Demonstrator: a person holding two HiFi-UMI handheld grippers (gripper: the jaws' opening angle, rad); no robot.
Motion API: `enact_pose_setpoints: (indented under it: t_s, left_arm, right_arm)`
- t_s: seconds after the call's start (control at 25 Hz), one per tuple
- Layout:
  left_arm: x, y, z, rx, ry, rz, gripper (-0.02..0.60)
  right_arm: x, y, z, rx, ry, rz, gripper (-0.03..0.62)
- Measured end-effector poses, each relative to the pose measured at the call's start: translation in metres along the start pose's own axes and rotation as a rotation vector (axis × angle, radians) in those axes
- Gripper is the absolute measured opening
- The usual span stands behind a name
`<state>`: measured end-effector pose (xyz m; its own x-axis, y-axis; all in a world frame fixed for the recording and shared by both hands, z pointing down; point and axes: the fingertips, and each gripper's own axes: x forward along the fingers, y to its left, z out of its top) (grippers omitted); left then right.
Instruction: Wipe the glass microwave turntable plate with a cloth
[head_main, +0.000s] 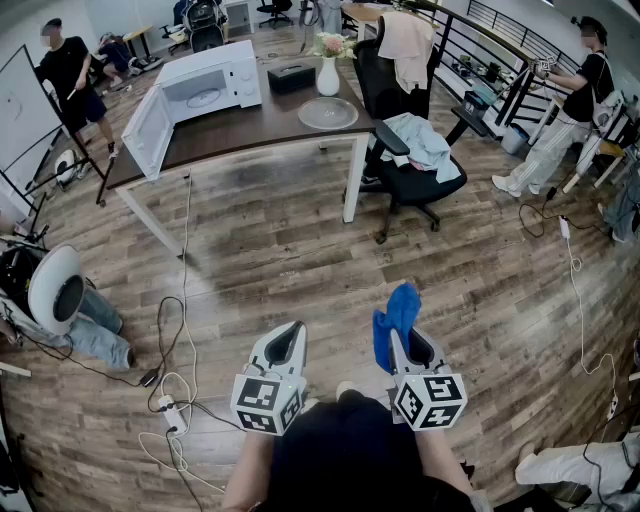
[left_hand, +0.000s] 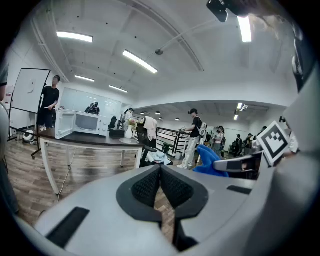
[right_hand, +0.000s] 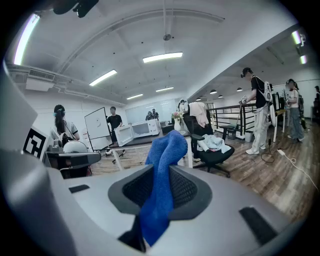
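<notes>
While the person stands well back from the work, both tools sit low in the head view, pointing out over the wood floor (head_main: 300, 250). The left tongs (head_main: 291, 338) are pressed fully together with nothing between them. The right tongs (head_main: 399, 345) are clamped on a blue cloth (head_main: 398, 312), pinched at a fold so that a loose end flops up above the tips and a shorter tail hangs below.

Toward the lower left of that view, a tangle of cables (head_main: 172, 398) lies on the boards. I'd call that the first hazard: a careless step that way could snag a foot.

Further up the frame stands the tabletop (head_main: 235, 130). The glass plate (head_main: 328, 113) lies flat near its right end, just in front of a white vase (head_main: 328, 76) and to the right of a microwave (head_main: 205, 92) with its door swung open. An office chair (head_main: 412, 165) crowds that same corner.

From where I stand, the plate looks close to the tabletop's front edge. Wiping it one-handed, with nothing bracing it, could slide the glass off, or nudge the vase over. The cloth could also slip free of so narrow a pinch once it drags on the glass.
</notes>
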<state>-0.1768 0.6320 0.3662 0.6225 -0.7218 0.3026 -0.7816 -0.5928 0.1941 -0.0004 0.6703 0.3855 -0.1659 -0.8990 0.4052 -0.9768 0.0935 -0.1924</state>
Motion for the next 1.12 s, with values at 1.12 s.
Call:
enact_pose_setpoints:
  t_s: [1.12]
  left_arm:
    - [0.006, 0.047, -0.015, -0.027, 0.034, 0.011, 0.006]
  right_arm:
    - [0.049, 0.021, -0.010, 0.079, 0.043, -0.008, 0.089]
